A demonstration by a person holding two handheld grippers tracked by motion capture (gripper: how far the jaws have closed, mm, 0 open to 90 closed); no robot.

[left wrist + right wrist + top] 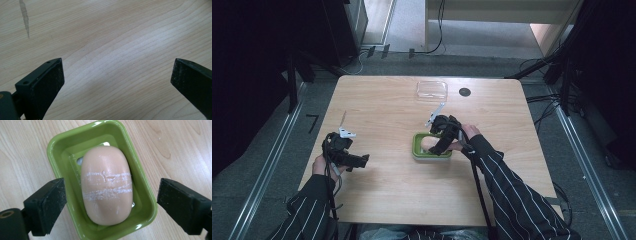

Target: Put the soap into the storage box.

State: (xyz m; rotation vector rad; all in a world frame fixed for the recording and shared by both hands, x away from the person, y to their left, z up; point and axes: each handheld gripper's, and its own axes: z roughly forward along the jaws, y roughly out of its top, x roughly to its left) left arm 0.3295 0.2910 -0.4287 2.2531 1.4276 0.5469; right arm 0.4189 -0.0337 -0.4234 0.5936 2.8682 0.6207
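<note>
My right tool [110,202] hangs wide open over the peach oval soap bar [107,185], which lies in its green plastic dish [58,150]; my left tool [117,82] idles wide above the wooden counter [112,37].

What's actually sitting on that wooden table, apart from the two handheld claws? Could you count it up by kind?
Green soap dish: 1
Peach soap bar, lying in the dish: 1
Clear plastic lid or container at the far edge: 1
Small dark round spot beside it, too small to tell what: 1
Total: 4
</note>
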